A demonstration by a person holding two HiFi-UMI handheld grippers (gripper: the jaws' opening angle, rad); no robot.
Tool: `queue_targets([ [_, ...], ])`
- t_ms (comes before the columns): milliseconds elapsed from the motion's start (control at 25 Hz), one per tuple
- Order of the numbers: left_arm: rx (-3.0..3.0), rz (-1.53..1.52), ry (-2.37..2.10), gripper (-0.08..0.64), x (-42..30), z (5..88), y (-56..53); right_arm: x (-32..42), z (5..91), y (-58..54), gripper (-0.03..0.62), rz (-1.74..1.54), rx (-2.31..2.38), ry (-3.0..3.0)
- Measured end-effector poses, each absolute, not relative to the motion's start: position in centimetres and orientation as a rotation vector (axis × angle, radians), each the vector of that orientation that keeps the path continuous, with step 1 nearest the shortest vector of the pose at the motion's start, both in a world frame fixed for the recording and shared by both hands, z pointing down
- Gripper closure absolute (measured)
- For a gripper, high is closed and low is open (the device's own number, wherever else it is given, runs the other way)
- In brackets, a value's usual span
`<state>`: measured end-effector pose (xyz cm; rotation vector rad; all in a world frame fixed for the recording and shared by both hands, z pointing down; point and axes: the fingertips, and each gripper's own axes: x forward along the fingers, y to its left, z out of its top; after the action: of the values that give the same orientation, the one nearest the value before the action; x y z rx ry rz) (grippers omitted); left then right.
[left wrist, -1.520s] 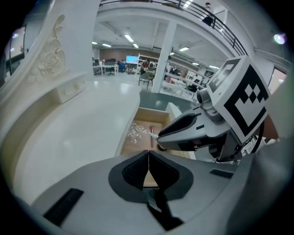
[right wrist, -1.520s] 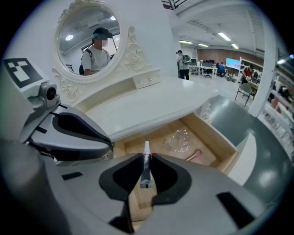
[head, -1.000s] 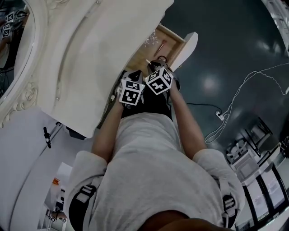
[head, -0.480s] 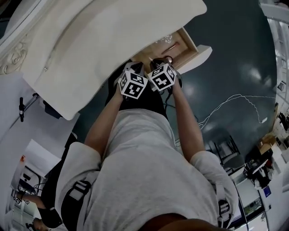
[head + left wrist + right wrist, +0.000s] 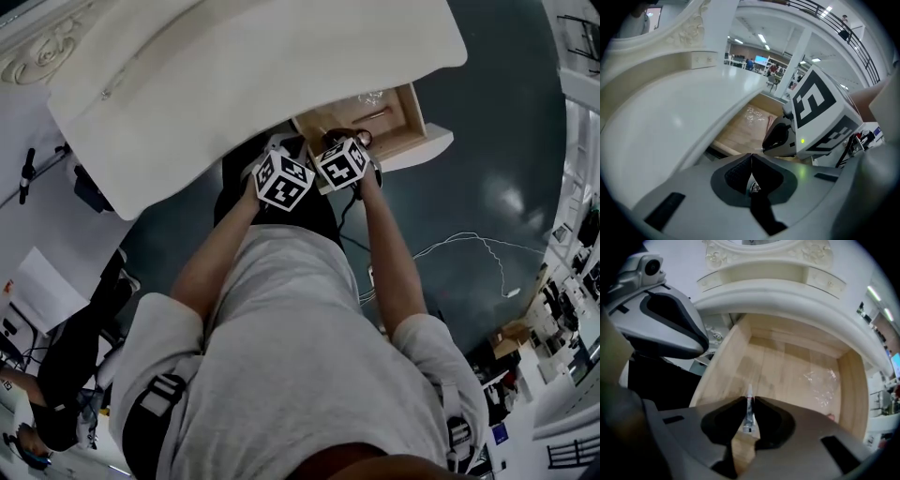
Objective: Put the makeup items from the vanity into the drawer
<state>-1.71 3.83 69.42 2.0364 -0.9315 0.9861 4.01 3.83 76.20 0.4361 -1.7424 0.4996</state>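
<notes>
The right gripper (image 5: 749, 401) pinches a slim makeup pencil (image 5: 748, 414) between its jaws, tip pointing down over the open drawer (image 5: 778, 362) — poised, I'd say, to lay it on the wood; the left gripper (image 5: 751, 158), jaws pressed together on nothing, hangs beside the drawer; inside the drawer lie a crinkled clear wrapper (image 5: 819, 379) and something small and pink (image 5: 829, 417) — by its right wall.
</notes>
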Motion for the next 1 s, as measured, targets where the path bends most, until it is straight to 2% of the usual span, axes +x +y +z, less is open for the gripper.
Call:
queue_targets([
  [640,2.046,0.998,-0.961,0.552,-3.8,68.3,4.4,3.0,76.2,4.0,0.509,0.499,0.446,-1.791],
  [840,2.08,1.003,-0.96,0.552,-3.3,66.9,4.6,3.3,74.0,3.0,0.511,0.54,0.624,-1.852],
  [1000,2.101,0.963,-1.071,0.552,-3.1,65.2,3.7,3.0,69.3,1.9,0.54,0.669,0.859,-2.017],
])
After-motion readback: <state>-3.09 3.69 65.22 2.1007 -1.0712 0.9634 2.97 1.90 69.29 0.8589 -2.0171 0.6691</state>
